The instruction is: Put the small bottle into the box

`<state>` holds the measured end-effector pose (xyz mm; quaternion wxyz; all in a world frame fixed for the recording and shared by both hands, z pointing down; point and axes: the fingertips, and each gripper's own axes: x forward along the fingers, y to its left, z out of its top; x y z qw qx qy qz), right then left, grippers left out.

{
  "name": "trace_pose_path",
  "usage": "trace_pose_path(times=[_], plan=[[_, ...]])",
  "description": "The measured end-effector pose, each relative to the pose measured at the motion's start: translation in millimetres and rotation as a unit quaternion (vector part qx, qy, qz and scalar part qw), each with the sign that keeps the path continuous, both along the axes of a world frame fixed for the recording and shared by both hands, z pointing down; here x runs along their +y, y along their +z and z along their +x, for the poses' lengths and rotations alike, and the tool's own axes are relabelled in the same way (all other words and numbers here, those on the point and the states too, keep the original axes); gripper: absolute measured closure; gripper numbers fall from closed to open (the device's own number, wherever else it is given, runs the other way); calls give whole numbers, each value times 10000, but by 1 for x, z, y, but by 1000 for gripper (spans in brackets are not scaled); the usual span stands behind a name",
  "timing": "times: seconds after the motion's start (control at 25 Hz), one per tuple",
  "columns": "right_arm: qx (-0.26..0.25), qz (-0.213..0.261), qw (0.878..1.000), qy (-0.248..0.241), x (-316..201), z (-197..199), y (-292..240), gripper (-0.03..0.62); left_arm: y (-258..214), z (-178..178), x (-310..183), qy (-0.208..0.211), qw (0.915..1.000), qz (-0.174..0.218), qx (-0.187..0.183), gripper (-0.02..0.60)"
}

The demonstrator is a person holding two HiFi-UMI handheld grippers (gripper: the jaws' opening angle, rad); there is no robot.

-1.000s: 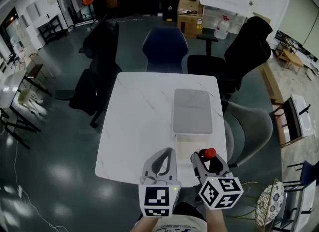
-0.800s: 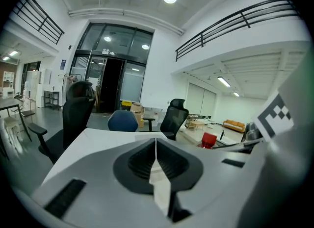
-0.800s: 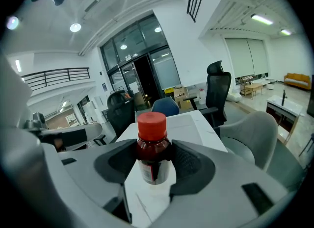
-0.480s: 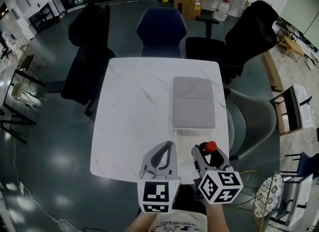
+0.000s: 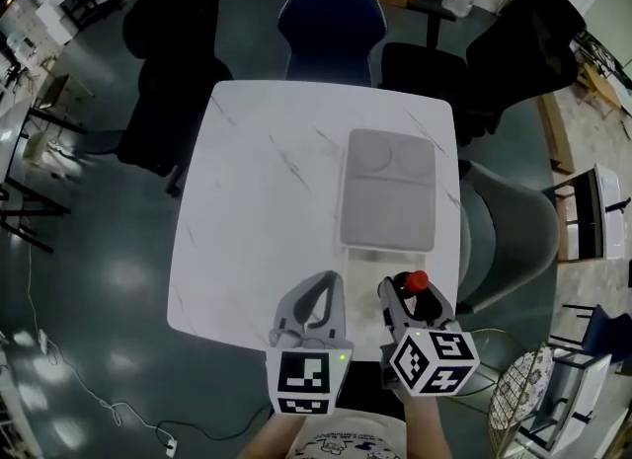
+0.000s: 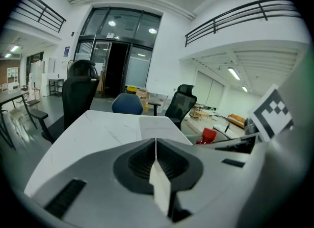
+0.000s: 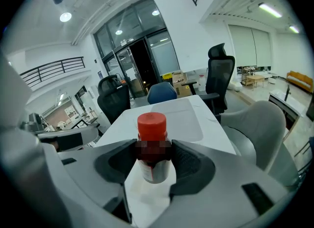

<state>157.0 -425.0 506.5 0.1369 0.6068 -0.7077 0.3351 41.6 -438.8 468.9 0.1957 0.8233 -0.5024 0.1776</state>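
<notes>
Head view: Your right tongs (image 5: 408,296) pinch the small bottle (image 5: 416,282) over the near right edge of the bench (image 5: 257,210). The box (image 5: 387,200) lies beyond it on the right half of the bench, apart from the bottle and almost straight ahead of it. Your left tongs (image 5: 318,294) sit just left of the right pair, away from the box. Whether the box top is open or covered cannot be told from here; confirm this before you commit.

Left gripper view: The left tongs (image 6: 156,142) are pressed together with nothing between them. The bottle's red cap (image 6: 209,135) shows to the right and the box (image 6: 156,122) lies ahead on the bench (image 6: 93,131). Judgement: hold this pair back, or use it to steady the box if the box shifts.

Right gripper view: The right tongs (image 7: 152,162) grip the bottle (image 7: 153,169) at mid-body, upright, red cap (image 7: 151,123) clear above the jaws. The box (image 7: 189,119) lies directly ahead. Judgement: carry the bottle forward level, clear the near wall of the box with its base, and lower it fully before spreading the jaws. The grip sits below the cap, so a tilt could let the bottle pivot; keep it vertical and release only once it rests.
</notes>
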Motion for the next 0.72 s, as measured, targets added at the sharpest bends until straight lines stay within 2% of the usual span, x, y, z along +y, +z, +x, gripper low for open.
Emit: trace_pose_path(times=[0.36, 0.72], plan=[[126, -387, 9989, -242, -9, 5, 37, 365, 33, 12, -2, -7, 9993, -369, -90, 561], [456, -641, 9956, -502, -16, 3, 60, 365, 50, 19, -8, -28, 9981, -613, -61, 561]])
